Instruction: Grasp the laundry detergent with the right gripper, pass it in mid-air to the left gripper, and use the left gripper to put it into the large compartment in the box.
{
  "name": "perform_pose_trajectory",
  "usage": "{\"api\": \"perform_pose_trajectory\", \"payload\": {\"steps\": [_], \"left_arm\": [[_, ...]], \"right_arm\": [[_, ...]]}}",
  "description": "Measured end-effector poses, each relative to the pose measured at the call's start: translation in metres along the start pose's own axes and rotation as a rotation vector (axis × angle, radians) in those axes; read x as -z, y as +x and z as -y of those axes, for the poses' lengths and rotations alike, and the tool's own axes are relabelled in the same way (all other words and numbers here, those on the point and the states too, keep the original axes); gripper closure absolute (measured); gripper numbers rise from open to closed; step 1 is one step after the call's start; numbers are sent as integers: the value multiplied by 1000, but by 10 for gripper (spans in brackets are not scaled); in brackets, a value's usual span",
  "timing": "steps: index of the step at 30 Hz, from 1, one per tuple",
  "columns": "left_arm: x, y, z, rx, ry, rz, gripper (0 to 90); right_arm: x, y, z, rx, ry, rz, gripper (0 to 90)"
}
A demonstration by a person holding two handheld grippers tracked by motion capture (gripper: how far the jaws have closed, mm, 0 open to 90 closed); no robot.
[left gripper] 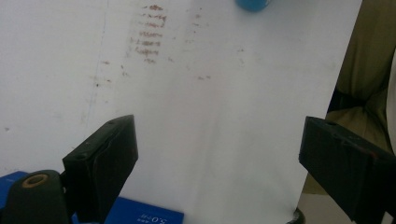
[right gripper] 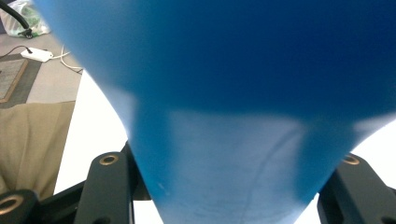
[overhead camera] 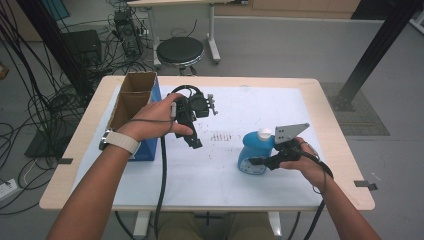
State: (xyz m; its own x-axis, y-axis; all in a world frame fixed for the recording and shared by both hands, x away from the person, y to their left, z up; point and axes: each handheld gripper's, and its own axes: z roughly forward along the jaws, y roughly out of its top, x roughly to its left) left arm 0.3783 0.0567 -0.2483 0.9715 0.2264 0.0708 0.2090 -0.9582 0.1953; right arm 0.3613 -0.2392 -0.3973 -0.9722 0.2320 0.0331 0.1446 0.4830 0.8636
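High view: blue bottle (overhead camera: 252,155) with a white cap stands on the white sheet (overhead camera: 250,107) covering the surface (overhead camera: 330,145), toward the right-front part of it. Right claw (overhead camera: 256,161) comes in from the right at the bottle's lower body and pinches it; the grey three-cornered plate on that claw sits just above and behind the bottle's cap. Left claw (overhead camera: 194,141) hangs over the sheet near the middle-left, well apart from the bottle, just beside an open cardboard box (overhead camera: 134,95) with blue sides at the surface's left edge. Brown smudges (overhead camera: 222,135) mark the sheet between the two claws.

Left gripper view: left claw (left gripper: 219,158) stands spread wide, nothing between the jaws, only white sheet beneath. Bottle's blue bottom (left gripper: 252,4) peeks in at the top edge, far from the jaws. Brown smudges (left gripper: 149,35) lie between. A blue box corner (left gripper: 140,215) shows at the bottom edge.

Right gripper view: blue bottle (right gripper: 224,93) sits directly in the claw (right gripper: 224,196), its body wedged between the two black jaws, each pressing a flank. Bottle is very close and blurred; no label detail is readable.
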Motion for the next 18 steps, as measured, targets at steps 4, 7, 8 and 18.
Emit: {"api": "perform_pose_trajectory", "payload": {"steps": [4, 7, 8, 18], "left_arm": [[0, 0, 0, 0, -1, 0, 121], [0, 0, 0, 1, -1, 0, 121], [0, 0, 0, 0, 0, 0, 121], [1, -1, -1, 0, -2, -2, 122]], "right_arm": [[0, 0, 0, 0, -1, 0, 423], [0, 0, 0, -1, 0, -2, 423], [0, -1, 0, -1, -1, -4, 422], [-1, -1, 0, -3, -2, -8, 421]]}}
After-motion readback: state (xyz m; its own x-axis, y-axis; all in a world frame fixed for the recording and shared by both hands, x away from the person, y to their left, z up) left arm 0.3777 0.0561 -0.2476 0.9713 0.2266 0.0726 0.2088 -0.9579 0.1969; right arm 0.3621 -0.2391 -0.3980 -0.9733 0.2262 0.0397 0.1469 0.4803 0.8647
